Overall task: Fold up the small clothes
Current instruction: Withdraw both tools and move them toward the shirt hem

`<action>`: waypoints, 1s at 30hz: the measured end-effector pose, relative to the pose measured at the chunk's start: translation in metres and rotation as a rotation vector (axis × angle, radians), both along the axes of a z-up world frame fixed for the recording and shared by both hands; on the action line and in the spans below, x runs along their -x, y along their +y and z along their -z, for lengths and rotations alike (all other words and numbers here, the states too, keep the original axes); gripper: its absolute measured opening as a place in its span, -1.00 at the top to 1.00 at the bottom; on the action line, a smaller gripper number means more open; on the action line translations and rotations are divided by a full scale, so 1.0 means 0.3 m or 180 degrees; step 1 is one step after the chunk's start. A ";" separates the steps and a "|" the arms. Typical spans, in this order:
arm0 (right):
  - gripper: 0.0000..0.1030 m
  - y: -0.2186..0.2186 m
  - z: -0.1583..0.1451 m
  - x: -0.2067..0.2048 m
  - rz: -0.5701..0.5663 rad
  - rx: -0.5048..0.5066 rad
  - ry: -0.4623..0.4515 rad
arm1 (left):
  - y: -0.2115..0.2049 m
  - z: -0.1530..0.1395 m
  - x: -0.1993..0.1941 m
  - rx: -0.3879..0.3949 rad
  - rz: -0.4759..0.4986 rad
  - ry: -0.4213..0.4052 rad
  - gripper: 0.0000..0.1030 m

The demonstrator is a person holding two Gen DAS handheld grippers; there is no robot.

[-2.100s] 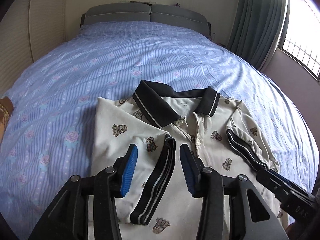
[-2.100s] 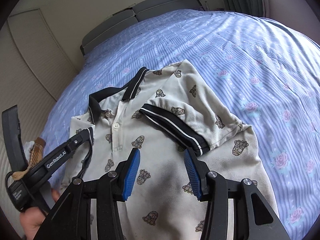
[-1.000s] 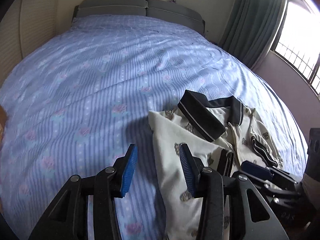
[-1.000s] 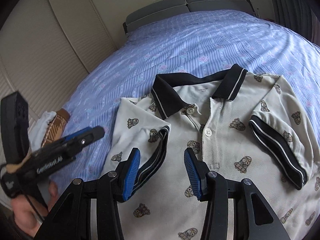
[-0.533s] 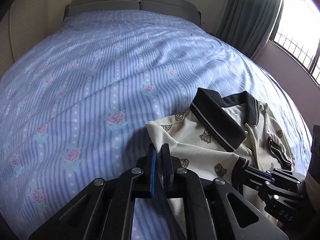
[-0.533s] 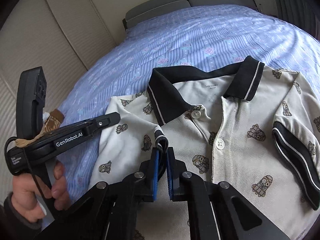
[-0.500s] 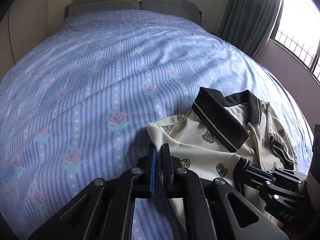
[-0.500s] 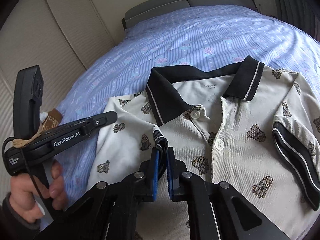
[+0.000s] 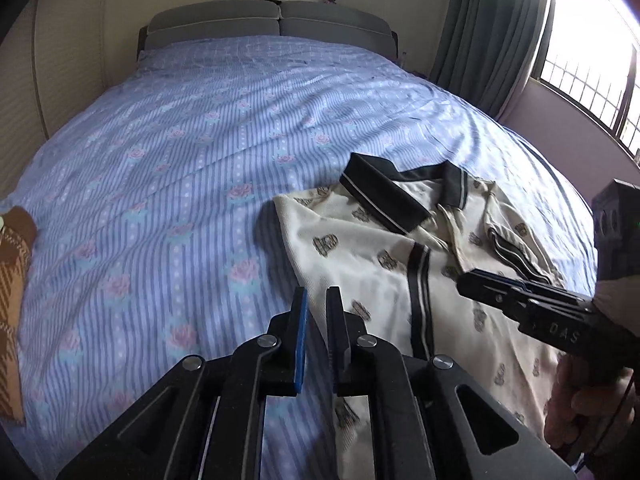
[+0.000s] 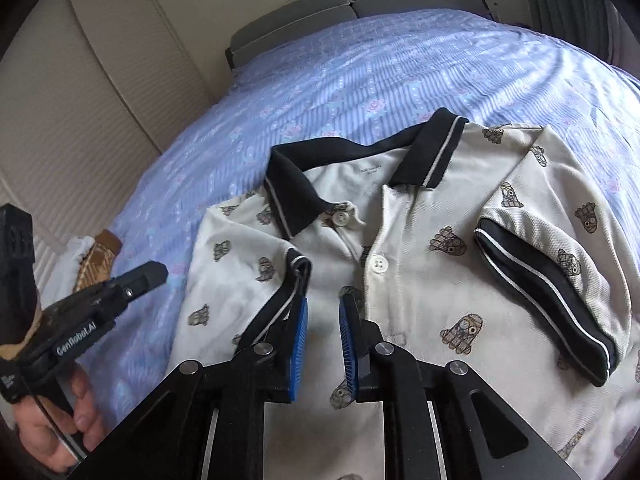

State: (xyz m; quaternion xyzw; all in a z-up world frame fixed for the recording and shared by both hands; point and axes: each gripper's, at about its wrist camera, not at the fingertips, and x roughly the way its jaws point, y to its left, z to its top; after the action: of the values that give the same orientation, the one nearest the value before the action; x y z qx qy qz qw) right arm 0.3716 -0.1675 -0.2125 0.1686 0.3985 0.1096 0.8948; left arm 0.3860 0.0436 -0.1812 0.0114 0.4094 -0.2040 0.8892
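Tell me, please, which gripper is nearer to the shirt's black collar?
Right. The right gripper hangs over the shirt's front, just below the collar. The left gripper sits at the shirt's outer side edge, farther from the collar.

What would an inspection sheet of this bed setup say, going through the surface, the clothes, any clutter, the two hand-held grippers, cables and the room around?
Surface: bed with a blue striped rose-print sheet, lightly wrinkled.
Job's things: cream polo shirt with black collar, lying face up, both sleeves folded inward over the front.
Clutter: brown checked cloth at the bed's left edge.
Grippers: left gripper with a narrow gap between its pads, by the shirt's left side edge, holding nothing; right gripper open over the shirt's front beside the folded sleeve cuff.
Cables: thin dark cord by the left hand.
Surroundings: grey headboard, curtain, window.
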 end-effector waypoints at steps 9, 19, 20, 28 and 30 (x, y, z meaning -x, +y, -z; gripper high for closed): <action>0.67 0.175 0.000 0.092 -0.0841 -0.0124 -0.0059 | -0.004 0.089 0.184 -0.0048 -0.0129 0.0242 0.58; 0.67 0.133 0.006 0.170 -0.0676 0.0053 0.0193 | 0.042 0.063 0.293 -0.0052 -0.0340 0.0280 0.58; 0.56 0.118 -0.028 0.205 -0.0646 0.0108 0.0127 | 0.049 0.037 0.330 -0.0051 -0.0355 0.0250 0.58; 0.12 -0.095 -0.234 0.613 -0.0178 0.0542 -0.0385 | 0.078 -0.078 0.720 -0.0041 -0.0655 0.0088 0.28; 0.12 -0.150 -0.255 0.733 0.0074 0.0708 -0.0449 | 0.066 -0.075 0.807 -0.0062 -0.0740 0.0074 0.28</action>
State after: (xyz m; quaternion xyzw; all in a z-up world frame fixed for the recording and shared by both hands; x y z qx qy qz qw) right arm 0.1517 -0.2127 -0.1362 0.0648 0.3423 0.0659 0.9350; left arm 0.1438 0.0634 -0.1587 -0.0298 0.4201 -0.0956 0.9019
